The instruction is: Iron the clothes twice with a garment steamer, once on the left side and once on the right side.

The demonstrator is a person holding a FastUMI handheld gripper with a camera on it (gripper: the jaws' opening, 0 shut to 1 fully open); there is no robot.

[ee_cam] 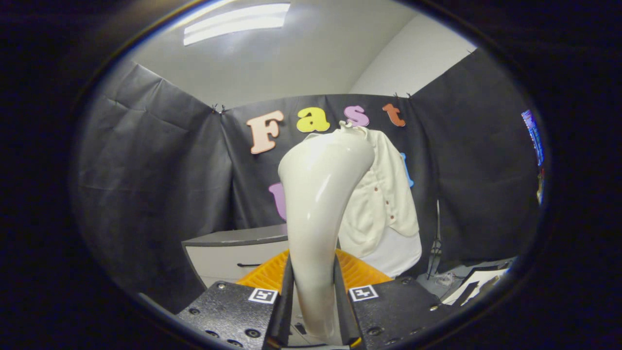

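Gripper: the two-finger gripper [313, 296] was clamped on the steamer's handle, one finger [286, 291] pressed against each side of it, with a square black-and-white marker on each finger block.
Booth wall: the black cloth wall [155, 165] stood behind the steamer on all sides, creased, with its panels meeting at a corner off to the steamer's left.
Ceiling: the white ceiling [311, 58] spread above the steamer, with a long bright light panel [238, 22] set in it up and to the steamer's left.
Garment steamer: the glossy cream-white plastic garment steamer [318, 204] rose upright from between the fingers, its slim handle widening into a rounded head that leaned slightly rightward.
Shirt: the cream button-front shirt [384, 204] hung just behind the steamer's head and to its right, small dark buttons down its front, a paler white layer showing below its hem; I could not tell whether the steamer touched it.
Cabinet: the low white cabinet with a grey top [233, 253] sat behind the steamer's handle, to its left.
Orange ribbed piece: an orange ribbed plastic thing [265, 274] lay directly behind the handle, showing on both sides of it just beyond the fingers.
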